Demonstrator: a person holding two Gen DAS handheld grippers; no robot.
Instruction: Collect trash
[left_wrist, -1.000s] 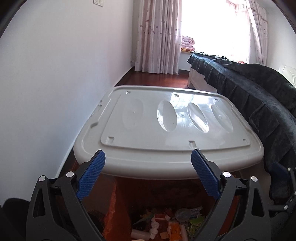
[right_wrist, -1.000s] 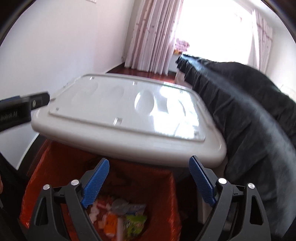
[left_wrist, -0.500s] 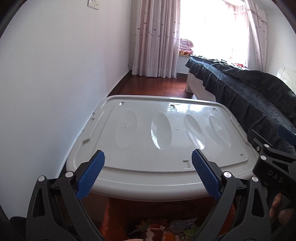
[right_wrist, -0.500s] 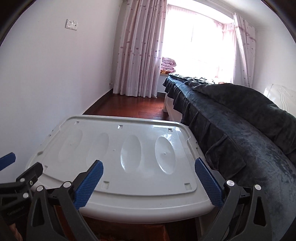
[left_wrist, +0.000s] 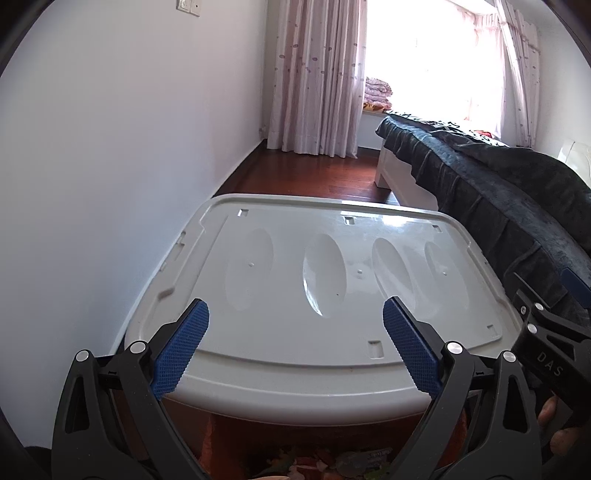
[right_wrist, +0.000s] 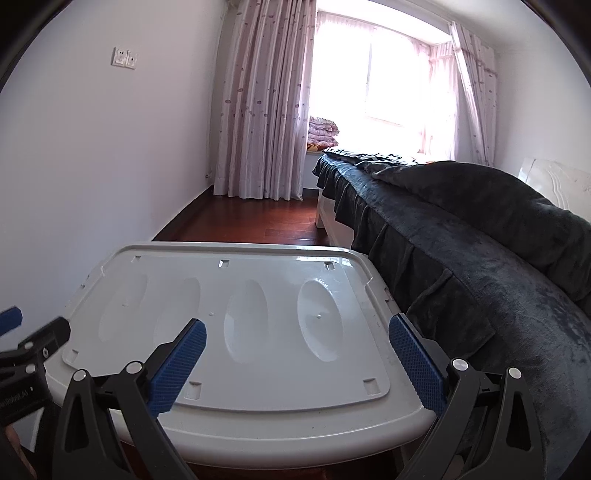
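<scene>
A large white plastic lid (left_wrist: 314, 306) with oval dents lies flat ahead of both grippers; it also fills the lower part of the right wrist view (right_wrist: 236, 339). Below its near edge, an orange-lined bin (left_wrist: 236, 435) holds mixed trash (left_wrist: 328, 463) at the bottom of the left wrist view. My left gripper (left_wrist: 295, 350) is open and empty above the lid's near edge. My right gripper (right_wrist: 295, 362) is open and empty, held higher over the lid. Each gripper shows at the other view's edge.
A white wall (left_wrist: 110, 166) runs along the left. A bed with a dark blanket (right_wrist: 480, 258) stands close on the right. Red-brown wooden floor (right_wrist: 251, 225) leads to curtains (right_wrist: 266, 110) and a bright window at the back.
Both grippers have risen and tilted up. The bin and its trash have slid down almost out of view, and the lid and room now fill the frames. Both stay open.
</scene>
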